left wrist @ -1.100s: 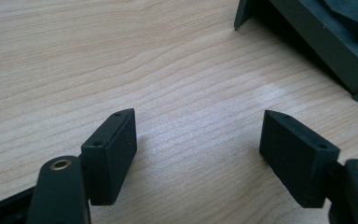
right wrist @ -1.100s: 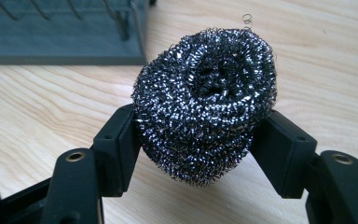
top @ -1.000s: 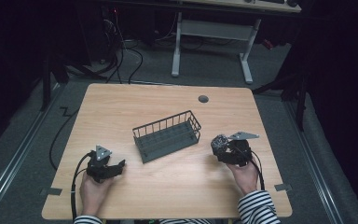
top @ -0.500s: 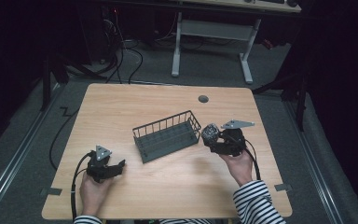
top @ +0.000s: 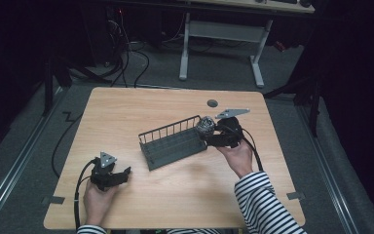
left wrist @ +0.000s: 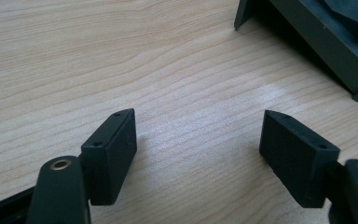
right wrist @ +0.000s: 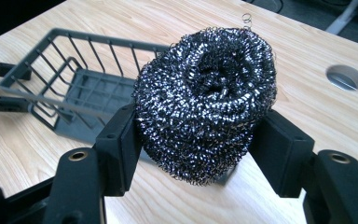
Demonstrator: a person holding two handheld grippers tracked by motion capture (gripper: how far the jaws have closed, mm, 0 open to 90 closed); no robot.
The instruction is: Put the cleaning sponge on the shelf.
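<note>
A round steel wool scourer point(right wrist: 207, 105) sits squeezed between the jaws of my right gripper point(right wrist: 200, 140), which is shut on it. In the high view the scourer point(top: 205, 126) hangs at the right end of a dark grey wire basket point(top: 173, 141), just over its rim, with my right gripper point(top: 213, 134) behind it. The basket point(right wrist: 79, 88) lies beyond the scourer in the right gripper view. My left gripper point(top: 119, 174) rests low near the table's front left, and my left gripper point(left wrist: 198, 144) stands open over bare wood, a basket corner point(left wrist: 317, 42) ahead of it.
The light wooden table point(top: 126, 112) has a round cable hole point(top: 212, 103) at the back right. Cables trail off the table's left side. A white desk frame point(top: 224, 44) stands on the floor behind. Dark floor surrounds the table.
My right gripper has lifted and moved left with the scourer, from the table's right side to the right end of the basket. The left gripper has stayed put.
</note>
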